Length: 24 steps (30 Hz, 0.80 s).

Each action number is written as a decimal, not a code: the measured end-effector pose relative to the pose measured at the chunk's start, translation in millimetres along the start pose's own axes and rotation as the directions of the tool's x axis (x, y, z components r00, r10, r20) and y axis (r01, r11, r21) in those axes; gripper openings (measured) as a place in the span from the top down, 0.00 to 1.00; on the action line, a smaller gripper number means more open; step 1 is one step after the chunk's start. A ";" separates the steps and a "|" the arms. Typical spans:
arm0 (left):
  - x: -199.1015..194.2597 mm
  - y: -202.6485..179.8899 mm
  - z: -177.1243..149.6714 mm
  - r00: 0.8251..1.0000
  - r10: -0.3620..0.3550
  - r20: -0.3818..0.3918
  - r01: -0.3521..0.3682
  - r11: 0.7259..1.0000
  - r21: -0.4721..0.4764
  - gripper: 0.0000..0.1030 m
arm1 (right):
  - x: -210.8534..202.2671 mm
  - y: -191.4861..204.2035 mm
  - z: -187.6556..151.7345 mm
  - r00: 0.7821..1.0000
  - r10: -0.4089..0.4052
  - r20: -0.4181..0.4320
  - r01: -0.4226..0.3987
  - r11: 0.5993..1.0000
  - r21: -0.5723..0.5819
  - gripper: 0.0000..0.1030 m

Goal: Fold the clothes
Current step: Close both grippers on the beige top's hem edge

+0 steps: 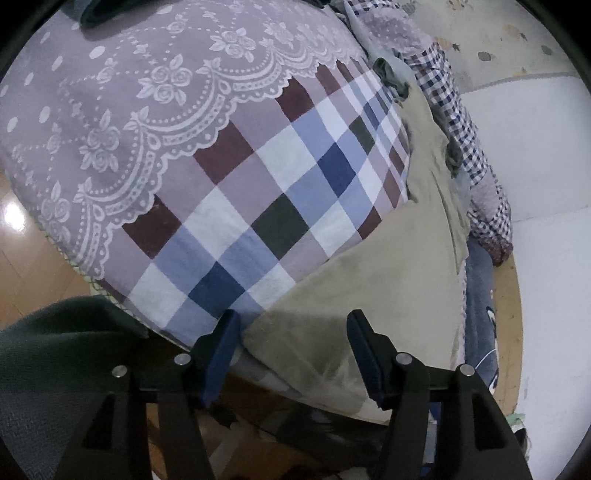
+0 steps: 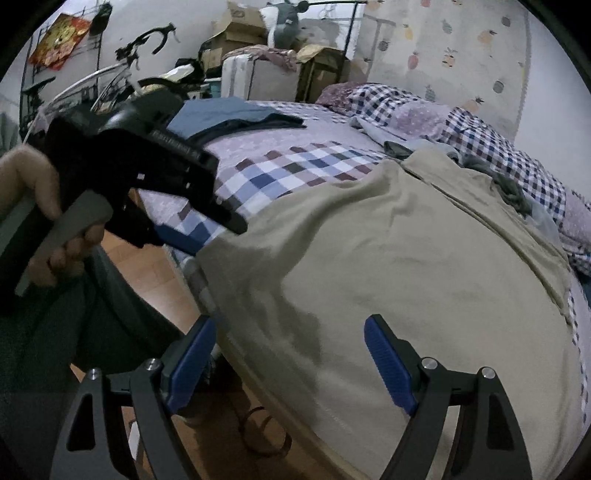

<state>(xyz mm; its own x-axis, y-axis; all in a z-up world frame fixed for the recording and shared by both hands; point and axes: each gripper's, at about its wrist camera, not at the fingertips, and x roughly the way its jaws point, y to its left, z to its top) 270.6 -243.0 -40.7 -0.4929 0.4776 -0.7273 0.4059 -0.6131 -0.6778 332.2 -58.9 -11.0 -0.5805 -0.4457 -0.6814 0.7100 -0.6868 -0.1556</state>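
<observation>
Left wrist view: left gripper is seen at 6 o'clock, jaws spread wide, blue pads bare, nothing held. The near hem of a beige garment is framed between the fingertips; whether the pads touch cloth cannot be told. The garment is laid flat on the bed and narrows toward 1 o'clock. A dark green sleeve is noted at 8 o'clock. Wooden floor shows at 9 o'clock.

Beyond the garment, from centre to 11 o'clock, a checked bedsheet with a white lace-pattern band is spread. At 1 o'clock a small-check quilt is bunched along the bed's far edge, with a grey-green crumpled item beside the garment's far end. White wall at 3 o'clock.

Right wrist view: right gripper at 6 o'clock, jaws likewise held apart, empty, poised over the garment's near edge. At 9 o'clock a hand is seen wrapped round the handle of the left gripper, whose tips lie at the garment's left corner. A folded blue garment is stacked on the sheet at 11 o'clock. Farther, at 12 o'clock, cardboard boxes; at 10 o'clock, a bicycle.
</observation>
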 end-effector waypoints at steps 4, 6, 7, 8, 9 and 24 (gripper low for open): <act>2.1 -1.8 -2.5 0.999 -0.042 -0.024 0.042 0.999 0.001 0.38 | -1.7 0.3 1.2 1.000 0.025 0.011 -0.025 1.000 0.005 0.17; -0.4 -1.0 -3.4 0.996 -0.083 -0.029 0.083 0.997 0.000 0.41 | -1.8 4.2 0.8 0.999 0.036 0.011 -0.036 0.999 -0.011 0.17; -2.2 -1.8 -3.6 0.995 -0.102 -0.024 0.102 0.995 0.001 0.48 | -1.0 8.0 0.2 0.999 0.040 0.007 -0.040 0.999 -0.028 0.17; -4.1 -2.4 -4.3 0.993 -0.119 -0.019 0.119 0.993 0.000 0.51 | -0.7 10.3 -0.5 0.999 0.038 0.005 -0.038 0.999 -0.040 0.17; -5.5 -2.9 -3.4 0.990 -0.139 -0.013 0.139 0.990 -0.005 0.54 | -0.4 12.5 -1.2 0.999 0.036 0.004 -0.036 0.998 -0.051 0.17; -4.4 -12.8 1.4 0.954 -0.300 -0.025 0.299 0.954 -0.016 0.67 | 28.2 48.1 11.6 0.998 0.049 0.035 -0.043 0.988 -0.151 0.47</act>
<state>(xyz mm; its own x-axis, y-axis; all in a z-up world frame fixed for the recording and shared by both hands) 266.5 -238.1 -28.7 -0.5725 0.6550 -0.4932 0.2522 -0.4317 -0.8660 345.4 -111.2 -29.4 -0.5585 -0.4987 -0.6629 0.7866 -0.5722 -0.2322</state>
